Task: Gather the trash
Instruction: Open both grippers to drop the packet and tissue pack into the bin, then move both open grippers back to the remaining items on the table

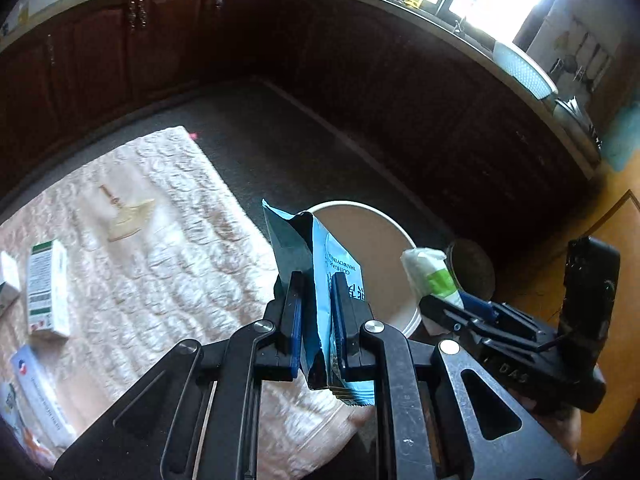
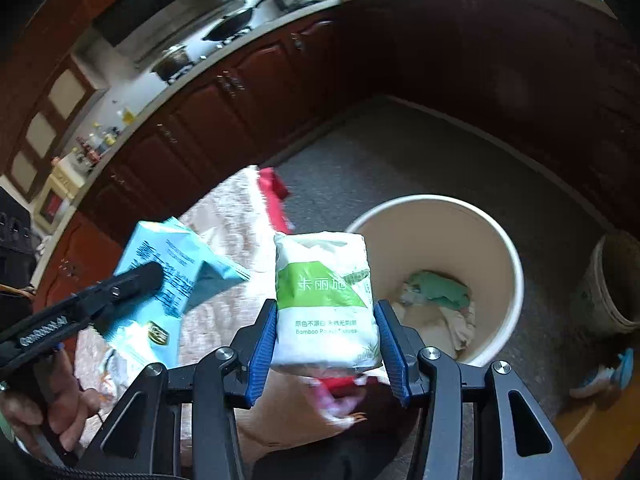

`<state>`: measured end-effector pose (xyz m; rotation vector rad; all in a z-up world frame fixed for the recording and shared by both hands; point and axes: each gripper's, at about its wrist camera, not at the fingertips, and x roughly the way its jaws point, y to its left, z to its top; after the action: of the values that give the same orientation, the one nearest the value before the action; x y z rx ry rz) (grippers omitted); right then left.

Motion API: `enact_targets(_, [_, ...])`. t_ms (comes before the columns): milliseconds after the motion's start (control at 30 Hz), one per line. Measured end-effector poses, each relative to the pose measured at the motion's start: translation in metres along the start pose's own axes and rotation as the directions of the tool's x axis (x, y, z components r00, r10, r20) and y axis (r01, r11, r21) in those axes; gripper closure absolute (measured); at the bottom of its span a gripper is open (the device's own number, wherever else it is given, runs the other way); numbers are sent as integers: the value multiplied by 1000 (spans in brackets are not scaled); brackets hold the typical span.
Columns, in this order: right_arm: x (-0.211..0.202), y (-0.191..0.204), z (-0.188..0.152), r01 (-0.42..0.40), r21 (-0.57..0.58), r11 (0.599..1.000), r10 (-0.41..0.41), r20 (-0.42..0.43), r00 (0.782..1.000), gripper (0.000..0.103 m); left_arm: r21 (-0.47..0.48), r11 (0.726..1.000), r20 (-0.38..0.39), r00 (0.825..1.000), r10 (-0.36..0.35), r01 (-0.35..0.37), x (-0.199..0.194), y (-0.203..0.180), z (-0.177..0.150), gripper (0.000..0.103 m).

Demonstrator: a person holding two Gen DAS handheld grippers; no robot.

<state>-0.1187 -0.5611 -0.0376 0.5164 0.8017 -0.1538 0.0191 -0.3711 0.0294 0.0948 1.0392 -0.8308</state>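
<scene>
My left gripper (image 1: 318,280) is shut on a light blue snack wrapper (image 1: 332,280) and holds it in the air beside the white round bin (image 1: 384,248). The wrapper also shows in the right wrist view (image 2: 168,264). My right gripper (image 2: 326,312) is shut on a white and green tissue pack (image 2: 324,300), held up just left of the bin's rim (image 2: 516,264). The pack also shows in the left wrist view (image 1: 430,276). Crumpled green and beige trash (image 2: 438,300) lies in the bin.
A pale quilted mat (image 1: 160,264) on the grey floor holds a green and white carton (image 1: 46,288), other packets (image 1: 36,396) and a flat beige piece (image 1: 128,220). A red wrapper (image 2: 274,196) lies at the mat's edge. Dark cabinets (image 1: 160,40) ring the floor. A brown pot (image 2: 616,280) stands right of the bin.
</scene>
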Motion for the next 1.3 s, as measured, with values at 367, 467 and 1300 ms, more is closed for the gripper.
enact_targets(367, [21, -41, -1, 77, 69, 995, -74, -46, 996, 51, -3, 1000, -20, 1000, -4, 4, 49, -17, 5, 91])
enact_targets(467, [24, -46, 1, 100, 82, 992, -97, -49, 994, 49, -19, 1000, -34, 999, -13, 13, 56, -17, 1, 80])
enact_targets(1300, [13, 3, -9, 66, 22, 998, -66, -27, 997, 39, -67, 983, 18, 985, 170, -168, 1, 38, -43, 57])
